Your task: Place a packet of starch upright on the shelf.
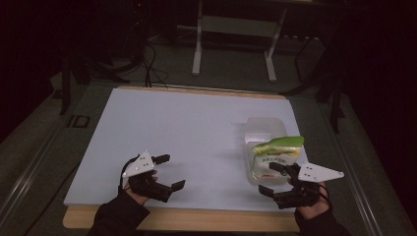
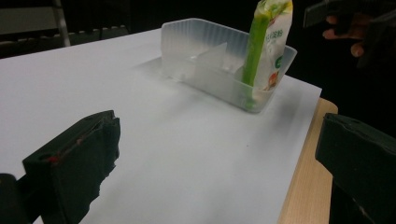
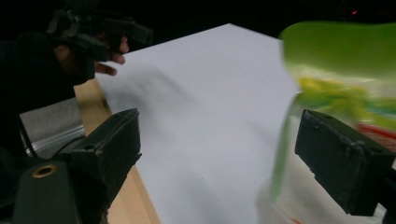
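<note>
A clear plastic container stands on the right side of the white sheet. In its near end a green and white snack bag stands upright. My right gripper is open just in front of the container's near end, with nothing between its jaws. In the right gripper view the bag looms blurred beside the right jaw. My left gripper is open and empty near the sheet's front left. It faces the container and bag from some distance away.
The sheet lies on a wooden table whose bare edge runs along the front. A metal frame and cables lie on the dark floor beyond the table. The other hand appears at the top right of the left gripper view.
</note>
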Tool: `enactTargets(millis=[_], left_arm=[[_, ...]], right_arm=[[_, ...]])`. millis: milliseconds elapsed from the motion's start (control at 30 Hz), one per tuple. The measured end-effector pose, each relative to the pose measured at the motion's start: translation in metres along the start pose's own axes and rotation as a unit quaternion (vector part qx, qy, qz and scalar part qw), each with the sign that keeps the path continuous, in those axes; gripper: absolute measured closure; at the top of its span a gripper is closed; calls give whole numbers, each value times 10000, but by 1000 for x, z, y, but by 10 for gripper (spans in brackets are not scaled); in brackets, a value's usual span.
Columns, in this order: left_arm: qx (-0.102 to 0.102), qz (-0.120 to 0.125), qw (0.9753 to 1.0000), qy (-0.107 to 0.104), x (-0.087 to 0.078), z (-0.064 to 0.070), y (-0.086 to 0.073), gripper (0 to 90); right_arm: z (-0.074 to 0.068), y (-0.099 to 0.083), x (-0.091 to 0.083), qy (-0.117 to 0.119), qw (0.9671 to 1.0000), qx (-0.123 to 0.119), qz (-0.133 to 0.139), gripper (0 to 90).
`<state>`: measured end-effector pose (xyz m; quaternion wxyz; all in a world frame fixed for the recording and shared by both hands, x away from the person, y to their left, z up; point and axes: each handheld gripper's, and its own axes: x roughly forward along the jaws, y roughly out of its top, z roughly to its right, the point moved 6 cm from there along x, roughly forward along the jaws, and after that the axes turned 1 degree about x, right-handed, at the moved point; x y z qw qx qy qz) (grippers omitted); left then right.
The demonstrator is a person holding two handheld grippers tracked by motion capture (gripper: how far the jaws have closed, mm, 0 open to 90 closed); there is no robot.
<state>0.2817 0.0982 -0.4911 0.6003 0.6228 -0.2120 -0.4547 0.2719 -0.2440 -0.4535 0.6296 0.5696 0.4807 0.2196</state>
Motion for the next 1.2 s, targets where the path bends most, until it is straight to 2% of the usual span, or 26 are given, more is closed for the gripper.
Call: enactTargets(millis=[300, 500, 833, 967, 1200], left_arm=[[-28, 34, 10000, -19, 0, -1, -2, 1], [-4, -10, 10000, -9, 3, -1, -4, 1], [-5, -39, 10000, -13, 7, -2, -9, 1], [-10, -19, 10000, 11, 7, -2, -10, 1], [39, -52, 10000, 10, 7, -1, -11, 1]], right_arm=[[-11, -11, 21, 223, 9997, 39, 16, 138], [-14, -21, 29, 263, 9996, 12, -37, 139], [-14, -34, 30, 267, 9995, -65, -171, 142], [-14, -35, 30, 247, 9994, -156, -180, 143], [-14, -37, 31, 276, 9993, -152, -220, 145]])
